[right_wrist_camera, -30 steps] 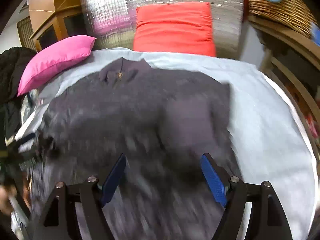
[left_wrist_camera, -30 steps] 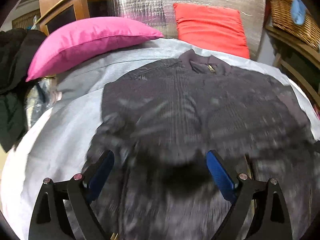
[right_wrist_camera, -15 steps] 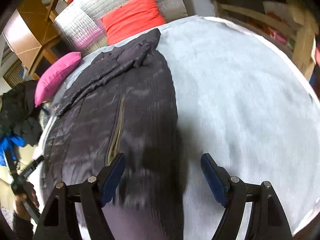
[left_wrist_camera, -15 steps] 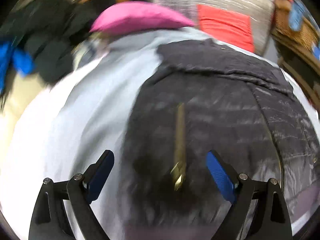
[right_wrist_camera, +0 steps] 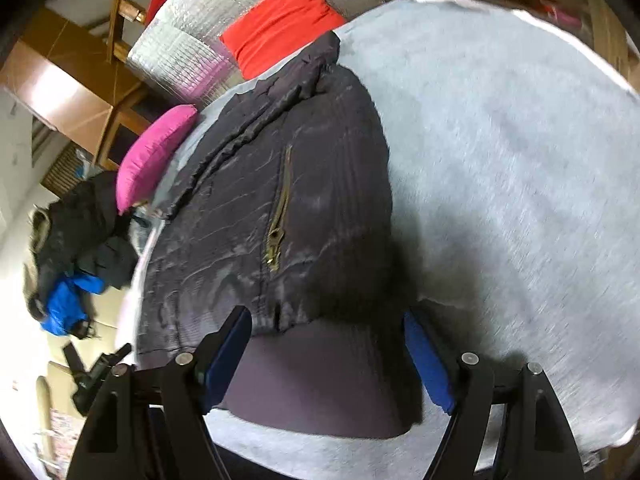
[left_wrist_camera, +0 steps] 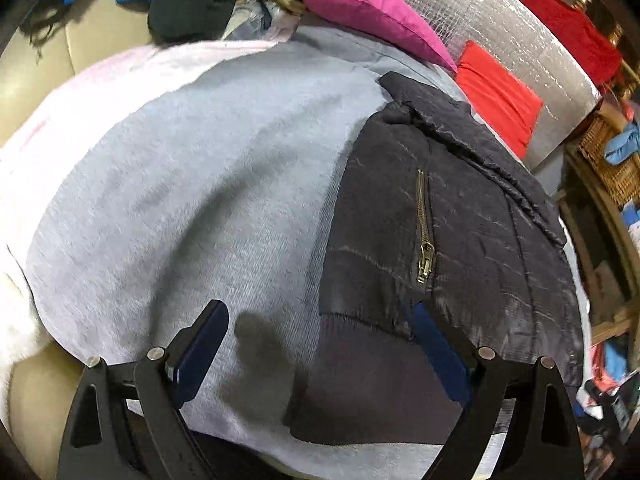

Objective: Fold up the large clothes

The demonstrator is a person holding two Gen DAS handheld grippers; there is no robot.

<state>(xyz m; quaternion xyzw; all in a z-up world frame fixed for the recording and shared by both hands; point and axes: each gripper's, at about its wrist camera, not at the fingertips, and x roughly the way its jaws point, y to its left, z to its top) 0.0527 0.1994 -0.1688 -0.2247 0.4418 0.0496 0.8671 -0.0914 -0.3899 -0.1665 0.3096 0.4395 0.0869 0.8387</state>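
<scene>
The dark quilted jacket with a brass zip pocket [left_wrist_camera: 460, 216] lies flat on the pale grey fleece blanket [left_wrist_camera: 192, 184], its collar towards the pink cushion [left_wrist_camera: 376, 12] and orange-red cushion [left_wrist_camera: 496, 92]; the left gripper [left_wrist_camera: 320, 352] hovers wide open over the jacket's ribbed hem corner, gripping nothing; the right gripper [right_wrist_camera: 328, 356] likewise gapes empty above the hem's other end.
</scene>
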